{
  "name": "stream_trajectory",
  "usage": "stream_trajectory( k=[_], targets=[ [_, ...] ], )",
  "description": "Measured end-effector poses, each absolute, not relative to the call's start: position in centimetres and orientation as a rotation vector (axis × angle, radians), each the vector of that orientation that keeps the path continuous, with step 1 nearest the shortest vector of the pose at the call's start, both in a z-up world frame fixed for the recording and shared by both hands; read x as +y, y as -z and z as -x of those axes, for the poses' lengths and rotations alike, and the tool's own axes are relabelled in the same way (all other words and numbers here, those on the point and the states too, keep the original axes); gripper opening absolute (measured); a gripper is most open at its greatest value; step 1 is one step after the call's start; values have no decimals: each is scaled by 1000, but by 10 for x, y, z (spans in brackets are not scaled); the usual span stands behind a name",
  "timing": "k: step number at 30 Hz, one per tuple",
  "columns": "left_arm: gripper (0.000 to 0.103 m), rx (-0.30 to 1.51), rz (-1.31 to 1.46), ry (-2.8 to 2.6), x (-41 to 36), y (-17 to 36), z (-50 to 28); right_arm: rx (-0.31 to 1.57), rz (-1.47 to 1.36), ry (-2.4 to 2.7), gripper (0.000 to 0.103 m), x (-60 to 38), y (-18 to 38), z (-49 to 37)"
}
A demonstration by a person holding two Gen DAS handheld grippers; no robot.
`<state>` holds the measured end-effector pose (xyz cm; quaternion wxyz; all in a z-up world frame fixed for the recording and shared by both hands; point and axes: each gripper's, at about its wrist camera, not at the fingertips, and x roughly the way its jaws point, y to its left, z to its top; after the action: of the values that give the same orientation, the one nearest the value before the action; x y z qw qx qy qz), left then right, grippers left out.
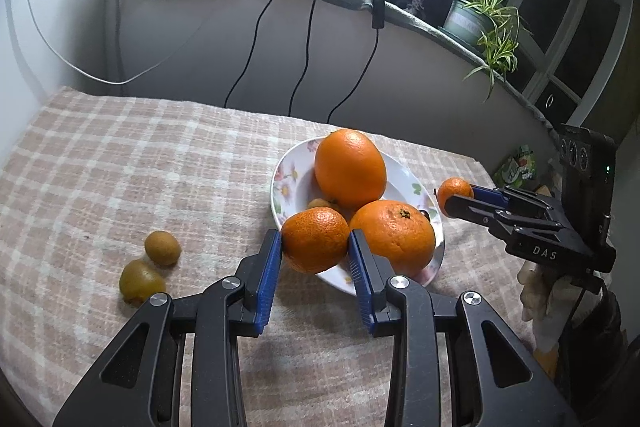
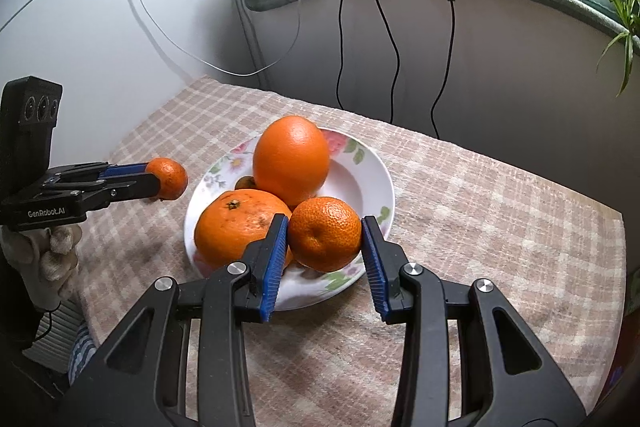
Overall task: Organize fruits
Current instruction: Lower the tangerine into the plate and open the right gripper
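Observation:
A floral white plate [image 1: 285,183] [image 2: 372,183] on the checked cloth holds a tall orange [image 1: 350,167] [image 2: 291,159], a wide orange [image 1: 394,231] [image 2: 236,223] and a small fruit half hidden behind them [image 1: 318,203]. My left gripper [image 1: 316,247] is shut on a mandarin [image 1: 315,239] at the plate's near rim; it also shows in the right wrist view [image 2: 168,179]. My right gripper [image 2: 325,239] is shut on another mandarin [image 2: 325,233], held over the plate's front edge; it also shows in the left wrist view [image 1: 456,193].
Two kiwis [image 1: 162,247] [image 1: 141,282] lie on the cloth left of the plate. Black cables [image 1: 308,39] hang down the wall behind the table. A potted plant [image 1: 480,15] stands on the sill at the back right.

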<state>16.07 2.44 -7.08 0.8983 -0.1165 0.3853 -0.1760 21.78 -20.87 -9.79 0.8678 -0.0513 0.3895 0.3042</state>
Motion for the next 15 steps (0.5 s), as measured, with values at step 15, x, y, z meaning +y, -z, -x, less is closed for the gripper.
stream_trajectory(
  k=[15],
  targets=[
    [33, 820, 226, 369, 17, 77, -169, 853, 77, -634, 38, -214, 107, -237]
  ],
)
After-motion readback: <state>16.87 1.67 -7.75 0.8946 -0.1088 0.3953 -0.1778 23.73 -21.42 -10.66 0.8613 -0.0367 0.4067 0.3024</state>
